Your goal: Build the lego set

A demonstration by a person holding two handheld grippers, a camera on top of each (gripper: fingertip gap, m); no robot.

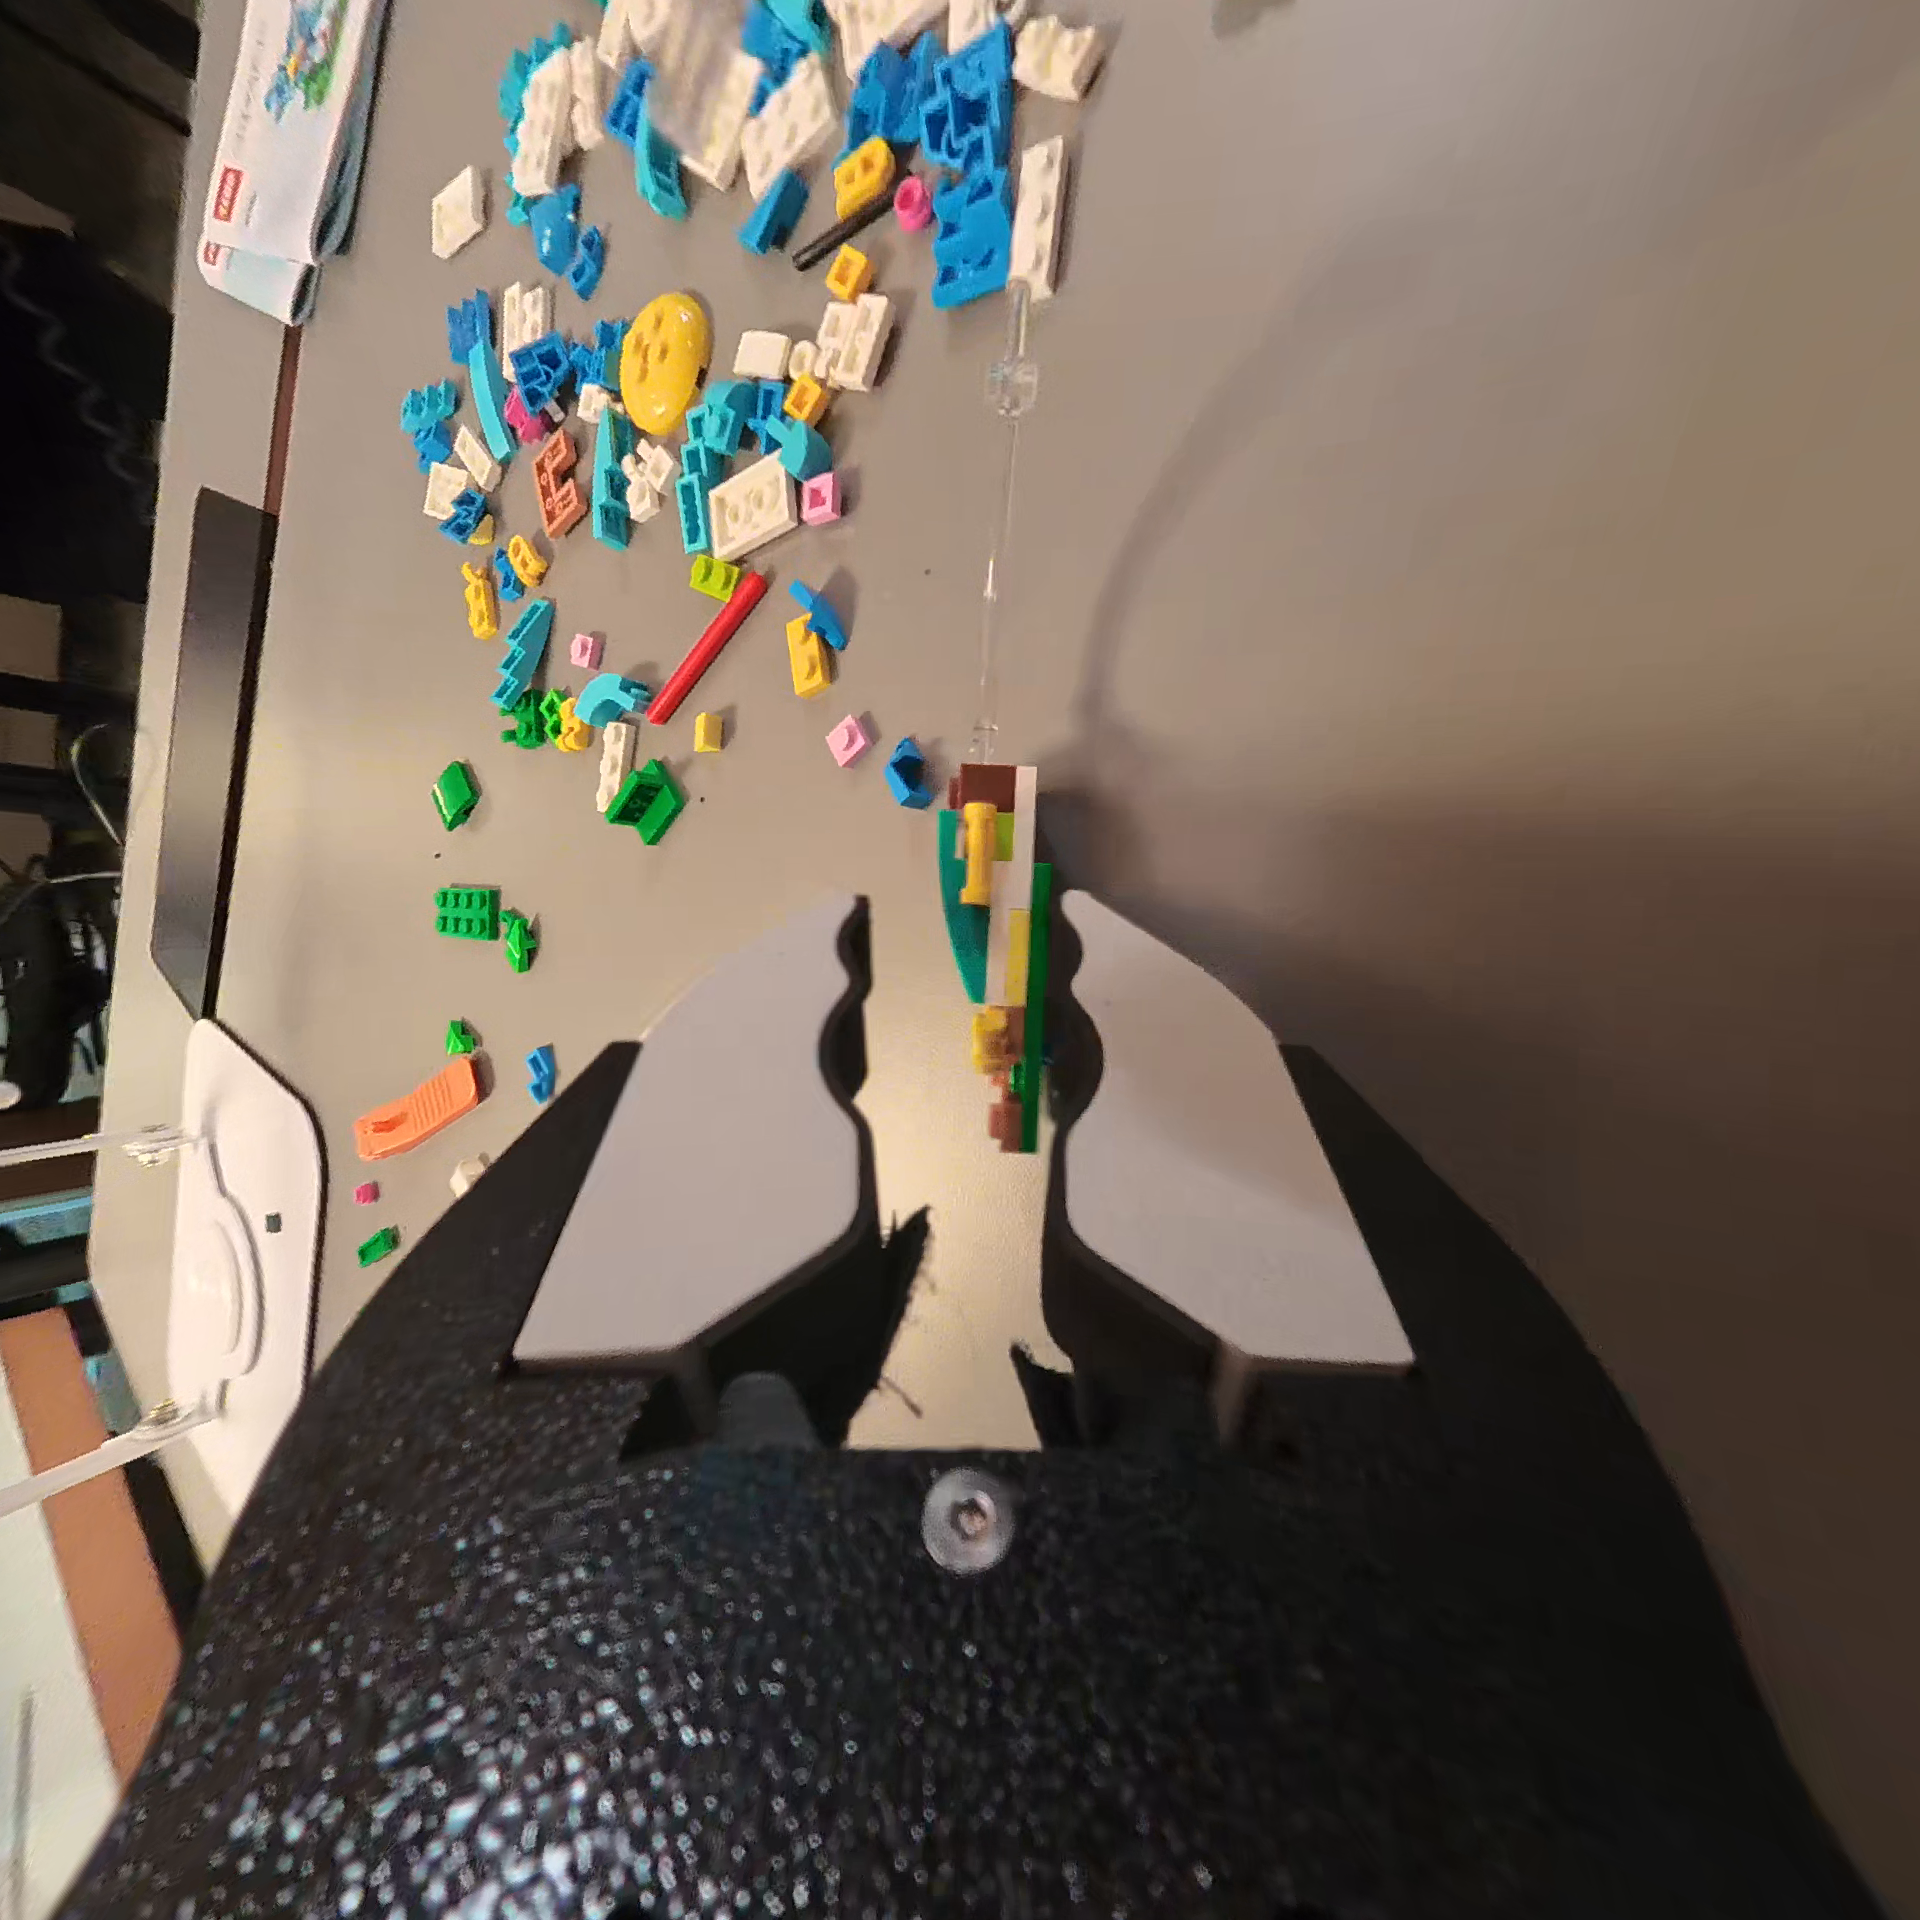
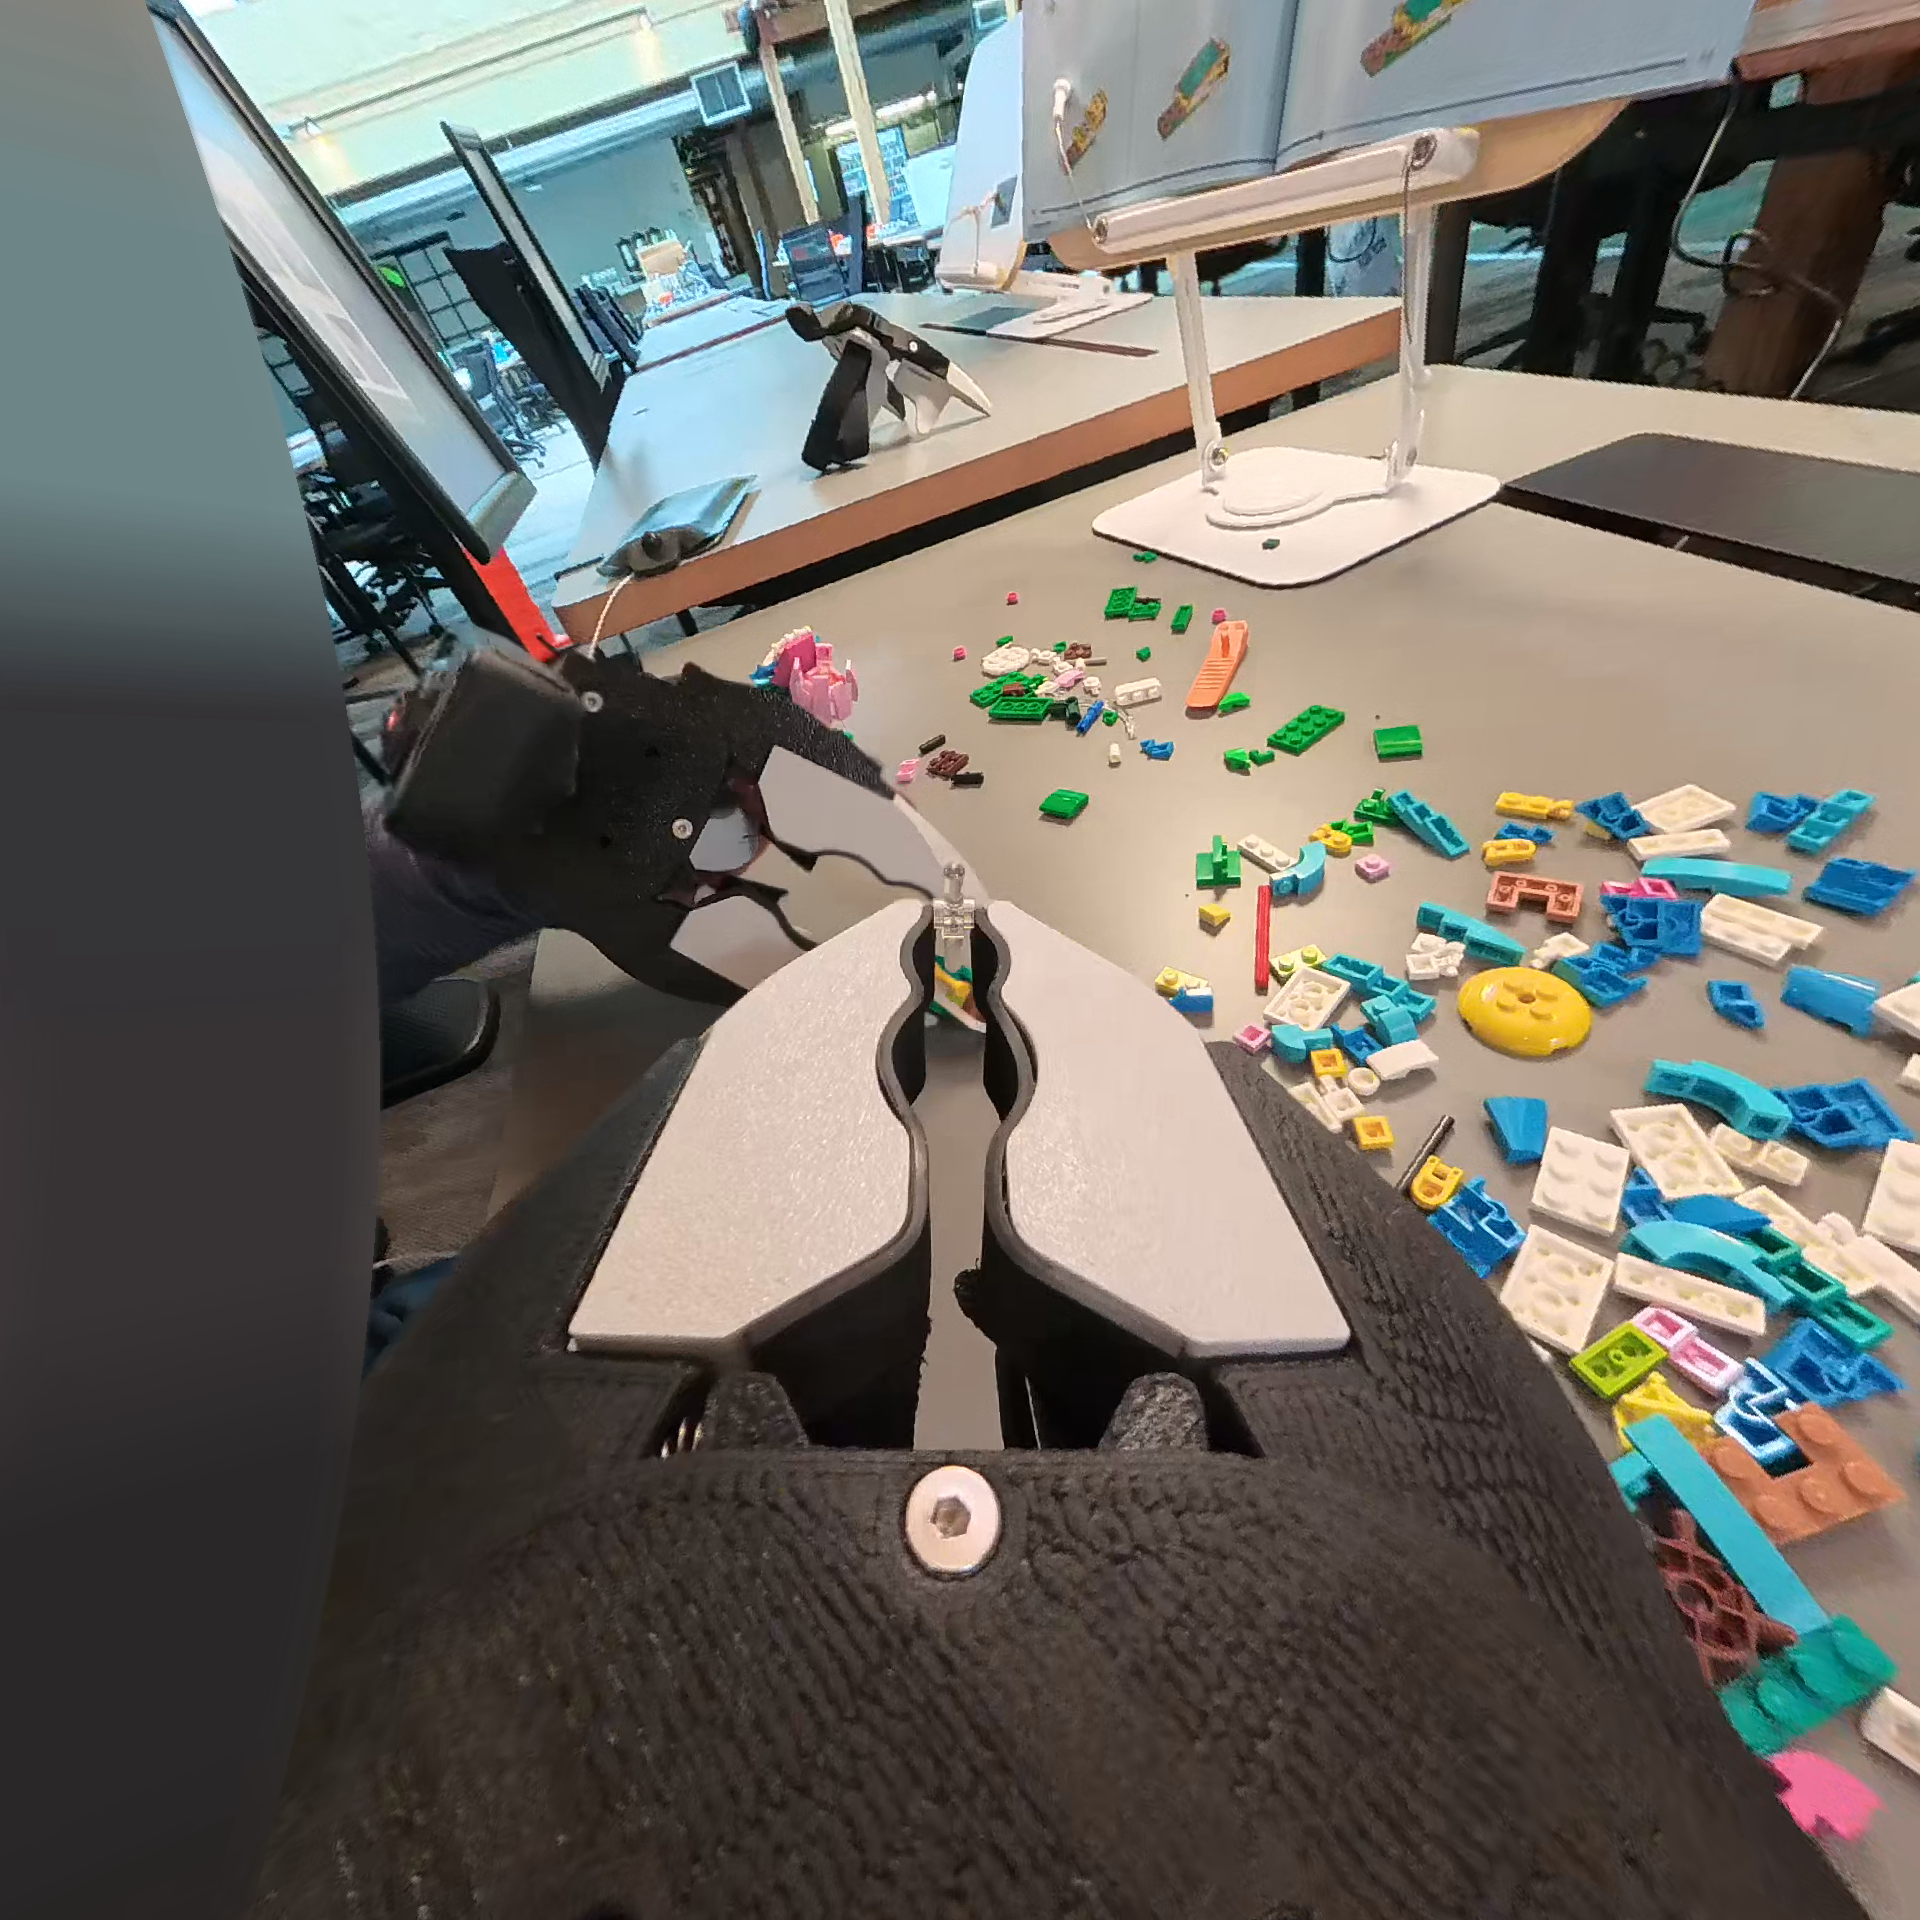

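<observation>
Between both grippers: small build, clear rod at 12 o'clock.
Left gripper (image 1: 966, 935) jaws open around the small build (image 1: 1003, 935); right gripper (image 2: 954, 925) jaws pinch the clear rod (image 2: 951, 914), which could snap if twisted.

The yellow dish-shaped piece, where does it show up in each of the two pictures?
Left wrist view: yellow dish, upper left of centre, among blue and white bricks.
Right wrist view: yellow dish, right of centre, past the gripper's fingers.
Shared landmark: the red rod near it.

Small build (image 2: 951, 992) mostly hidden between claw fingers (image 2: 821, 1122).
</observation>
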